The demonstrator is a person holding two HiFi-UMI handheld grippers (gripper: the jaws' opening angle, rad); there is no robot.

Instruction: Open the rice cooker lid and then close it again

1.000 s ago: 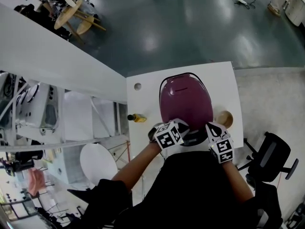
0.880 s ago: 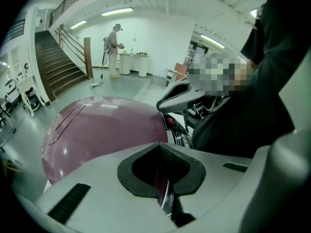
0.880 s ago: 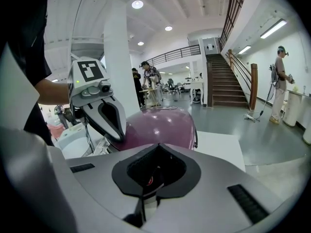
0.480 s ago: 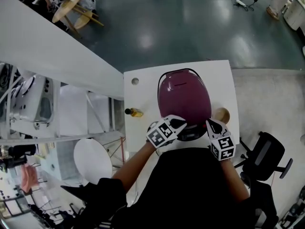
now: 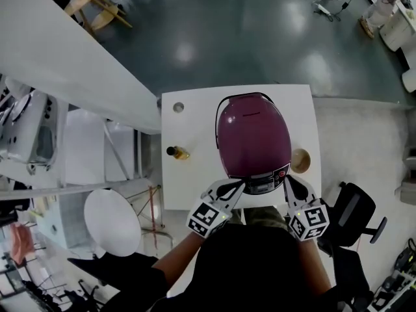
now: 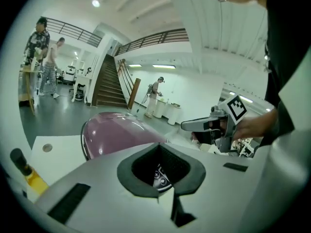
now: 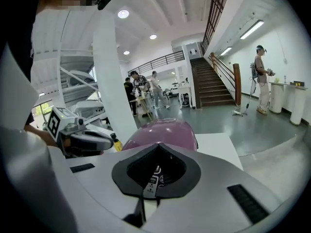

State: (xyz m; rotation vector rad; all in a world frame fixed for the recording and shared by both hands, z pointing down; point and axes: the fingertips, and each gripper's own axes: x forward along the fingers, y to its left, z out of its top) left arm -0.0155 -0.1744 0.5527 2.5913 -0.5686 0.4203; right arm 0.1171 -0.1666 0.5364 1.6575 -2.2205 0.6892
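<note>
At the near edge of the worktop (image 5: 195,132), the left gripper (image 5: 233,188) and right gripper (image 5: 288,183) have drawn back off the rice cooker (image 5: 252,142), jaws clenched on nothing, its lid (image 5: 250,125) down, so the closing looks finished.

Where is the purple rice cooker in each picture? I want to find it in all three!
Head view: the rice cooker is in the middle of the picture, lid down, standing on the white table.
Left gripper view: it is left of centre, about halfway down.
Right gripper view: it is near the centre, a little below the middle.
Shared landmark: the white table under it, showing to its left and to its right.
</note>
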